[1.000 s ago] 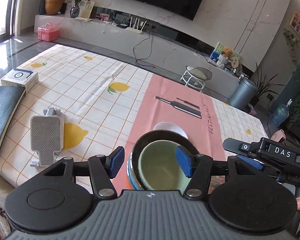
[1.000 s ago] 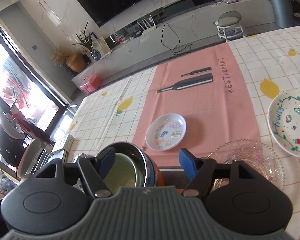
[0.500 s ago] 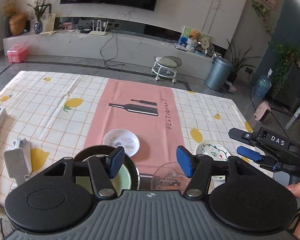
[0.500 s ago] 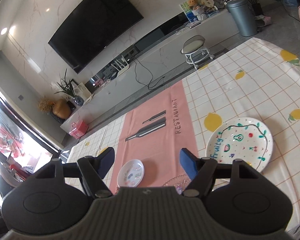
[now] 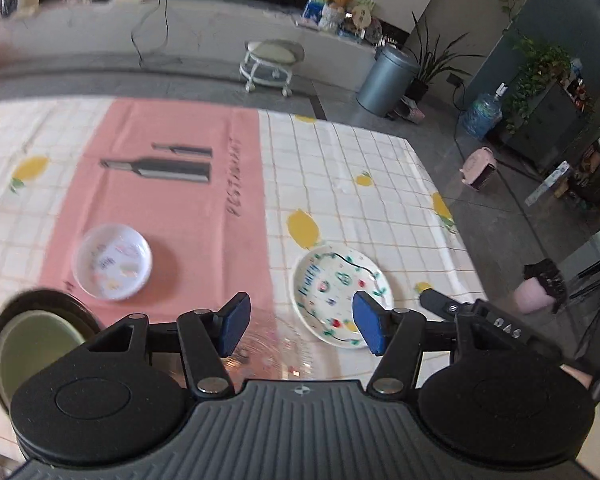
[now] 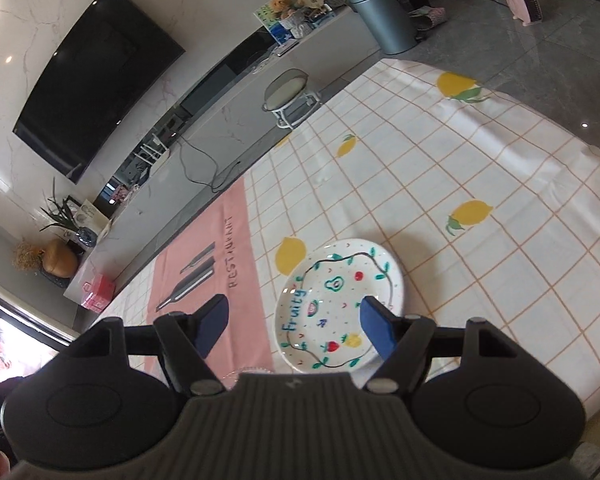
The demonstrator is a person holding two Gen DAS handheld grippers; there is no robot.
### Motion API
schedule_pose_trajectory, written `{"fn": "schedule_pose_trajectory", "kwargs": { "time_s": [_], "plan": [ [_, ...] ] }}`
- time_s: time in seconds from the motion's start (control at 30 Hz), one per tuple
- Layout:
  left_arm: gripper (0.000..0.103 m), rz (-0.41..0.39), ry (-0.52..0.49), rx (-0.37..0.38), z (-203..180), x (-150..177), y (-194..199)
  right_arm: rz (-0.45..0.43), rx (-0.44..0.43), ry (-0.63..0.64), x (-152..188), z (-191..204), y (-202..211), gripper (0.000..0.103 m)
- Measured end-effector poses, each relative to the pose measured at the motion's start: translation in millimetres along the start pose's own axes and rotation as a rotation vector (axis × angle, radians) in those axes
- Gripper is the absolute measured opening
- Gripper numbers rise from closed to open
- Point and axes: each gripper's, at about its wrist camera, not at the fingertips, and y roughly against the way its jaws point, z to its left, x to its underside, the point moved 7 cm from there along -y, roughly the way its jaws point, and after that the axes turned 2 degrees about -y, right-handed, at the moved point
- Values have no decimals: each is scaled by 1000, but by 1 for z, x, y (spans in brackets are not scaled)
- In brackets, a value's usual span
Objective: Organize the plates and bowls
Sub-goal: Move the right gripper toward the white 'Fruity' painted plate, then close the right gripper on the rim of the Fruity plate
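1. Two claws hang over the table [image 6: 500,184] with nothing in them: the left claw [image 5: 296,330] and the right claw [image 6: 294,326] both stand spread wide, blue pads bare.
2. The white round plate painted with fruit and the word "Fruity" [image 6: 336,306] lies low and centre in the right wrist view, partly behind the right pad; in the left wrist view it sits lower right of centre [image 5: 332,288]. It looks like the likely next pick.
3. A clear ribbed glass plate [image 5: 276,354] lies just beside it, at the bottom centre of the left view, between the left claw's pads.
4. The small white dish with coloured stickers [image 5: 114,262] rests on the pink runner [image 5: 168,216], left of centre; the nested dark and pale green bowls [image 5: 36,340] sit at the lower left edge.
5. To grip the painted plate well, bring one pad under its raised rim and one over, at the near edge.
6. Keep clear of the glass plate, which could slide or chip.
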Motion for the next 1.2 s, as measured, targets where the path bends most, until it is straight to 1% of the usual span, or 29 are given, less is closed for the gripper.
{"fn": "schedule_pose_trajectory", "kwargs": {
  "time_s": [0.03, 0.07, 0.1, 0.13, 0.2, 0.27, 0.3, 0.4, 0.5, 0.57, 0.63, 0.67, 0.77, 0.83, 0.87, 0.97, 1.03, 1.13, 1.2],
  "plan": [
    [68, 30, 10, 38, -2, -1, -10, -5, 41, 6, 0, -6, -1, 72],
    [68, 52, 9, 55, -4, -1, -18, -4, 66, 9, 0, -11, -3, 72],
    [68, 67, 9, 56, -3, -3, -30, 1, 77, 7, 1, -15, -5, 72],
    [68, 72, 5, 37, -2, -5, -38, 14, 76, -4, 1, -20, -9, 72],
    [67, 73, -25, -22, 0, -10, -56, 45, 78, -35, 3, -31, -18, 70],
    [67, 57, -64, -92, -1, -13, -72, 59, 104, -46, 4, -37, -24, 69],
    [64, 59, -75, -113, -2, -14, -80, 62, 115, -52, 4, -39, -27, 68],
    [61, 78, -114, -110, -8, -15, -105, 57, 110, -56, 4, -39, -29, 67],
    [61, 74, -124, -126, -7, -19, -124, 57, 134, -38, 3, -38, -39, 67],
    [61, 84, -107, -107, -4, -21, -134, 69, 137, -38, 5, -41, -48, 69],
    [61, 107, -95, -81, 0, -22, -144, 98, 136, -65, 7, -46, -56, 69],
    [61, 111, -93, -80, 2, -23, -148, 104, 142, -74, 7, -49, -60, 69],
    [61, 121, -124, -112, 6, -24, -159, 97, 184, -76, 3, -53, -69, 72],
    [61, 128, -148, -127, 8, -23, -165, 96, 184, -107, 2, -55, -74, 75],
    [61, 127, -154, -123, 9, -22, -167, 102, 179, -122, 1, -56, -77, 75],
    [61, 115, -144, -84, 10, -17, -172, 110, 178, -140, 3, -58, -82, 75],
    [61, 123, -130, -51, 10, -14, -176, 111, 186, -142, 4, -59, -85, 75],
    [61, 134, -97, -40, 13, -13, -182, 103, 174, -152, 3, -59, -87, 76],
    [61, 140, -65, -14, 14, -13, -184, 103, 167, -145, 3, -58, -88, 76]
  ]
}}
